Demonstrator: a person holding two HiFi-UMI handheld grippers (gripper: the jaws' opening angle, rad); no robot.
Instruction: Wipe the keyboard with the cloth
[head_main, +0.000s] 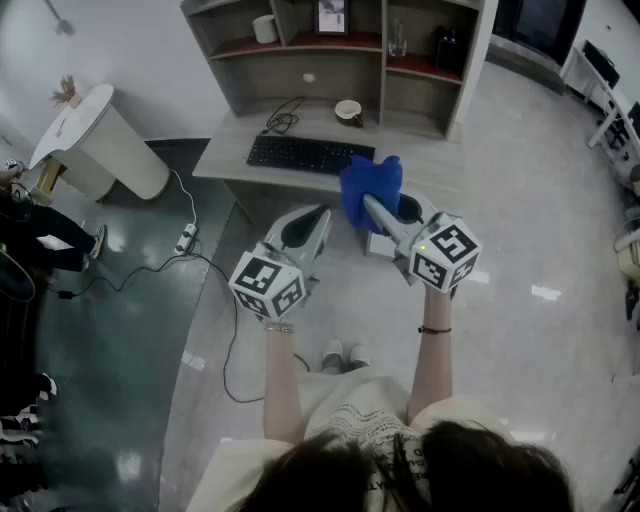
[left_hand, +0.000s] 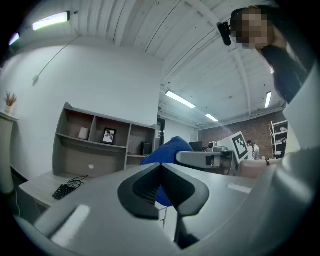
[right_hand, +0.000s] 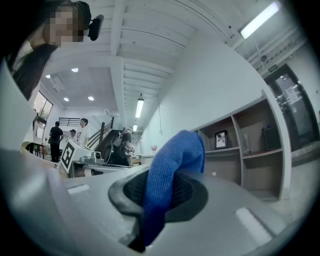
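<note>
A pale grey counter (head_main: 430, 150) with a shelf unit (head_main: 330, 50) behind it fills the upper middle of the head view. The black keyboard (head_main: 310, 155) lies on it, left of centre. You hold both grippers up at mid-frame, short of the counter. Your right gripper (head_main: 372, 208) has its fingers clamped on the blue cloth (head_main: 370, 185), which bunches just past the keyboard's right end in the frame. Your left gripper (head_main: 320, 214), beside it on the left, has its fingers pressed together on nothing.

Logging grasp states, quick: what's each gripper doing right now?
Left gripper: shut, empty.
Right gripper: shut on the blue cloth.
</note>
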